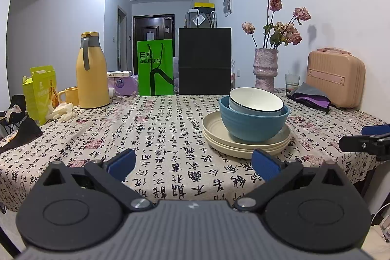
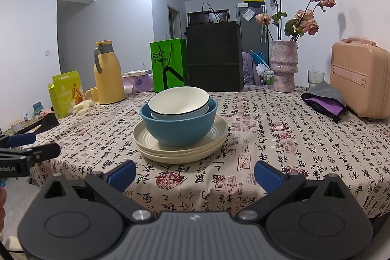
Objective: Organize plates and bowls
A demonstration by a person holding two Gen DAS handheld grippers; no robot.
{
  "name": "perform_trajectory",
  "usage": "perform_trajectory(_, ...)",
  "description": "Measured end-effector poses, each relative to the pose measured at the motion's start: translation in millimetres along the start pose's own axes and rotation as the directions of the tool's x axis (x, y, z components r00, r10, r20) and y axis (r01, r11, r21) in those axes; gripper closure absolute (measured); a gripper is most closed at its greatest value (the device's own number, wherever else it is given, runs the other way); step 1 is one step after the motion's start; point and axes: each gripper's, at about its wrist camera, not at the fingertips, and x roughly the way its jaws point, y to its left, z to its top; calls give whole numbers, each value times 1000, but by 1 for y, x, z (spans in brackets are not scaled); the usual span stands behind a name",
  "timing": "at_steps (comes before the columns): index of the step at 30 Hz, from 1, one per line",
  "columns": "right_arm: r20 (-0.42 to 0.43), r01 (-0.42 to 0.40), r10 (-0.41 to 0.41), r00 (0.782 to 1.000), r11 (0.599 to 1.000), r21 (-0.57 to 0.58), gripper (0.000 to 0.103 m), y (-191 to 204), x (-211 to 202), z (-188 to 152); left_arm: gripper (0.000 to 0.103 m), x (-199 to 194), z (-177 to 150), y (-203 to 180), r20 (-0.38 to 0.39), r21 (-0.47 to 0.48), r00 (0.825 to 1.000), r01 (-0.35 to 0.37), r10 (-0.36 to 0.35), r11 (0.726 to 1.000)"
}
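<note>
A white bowl [image 1: 256,100] [image 2: 179,99] with a dark rim sits tilted inside a blue bowl [image 1: 252,126] [image 2: 179,129]. The blue bowl stands on a stack of cream plates [image 1: 243,148] [image 2: 178,151] on the patterned tablecloth. My left gripper [image 1: 193,163] is open, near the table's front edge, left of the stack and short of it. My right gripper [image 2: 195,173] is open too, in front of the stack and slightly right of it. Nothing lies between either pair of blue fingertips. Each gripper shows at the edge of the other's view.
Along the back of the table [image 1: 158,128] stand a yellow thermos [image 1: 91,71], a yellow mug [image 1: 69,95], a green bag [image 1: 155,67], a black bag [image 1: 204,61], a pink vase of dried roses [image 1: 265,71], a glass [image 1: 292,82] and a peach case [image 1: 335,77]. A folded purple cloth [image 1: 310,98] lies beside the case.
</note>
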Motion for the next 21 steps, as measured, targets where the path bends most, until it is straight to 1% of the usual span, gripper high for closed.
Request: perform_trajectory(21, -9, -5, 5, 1000, 1000, -5, 0, 1, 3, -2, 0, -1, -2, -4, 3, 6, 1000, 0, 0, 1000)
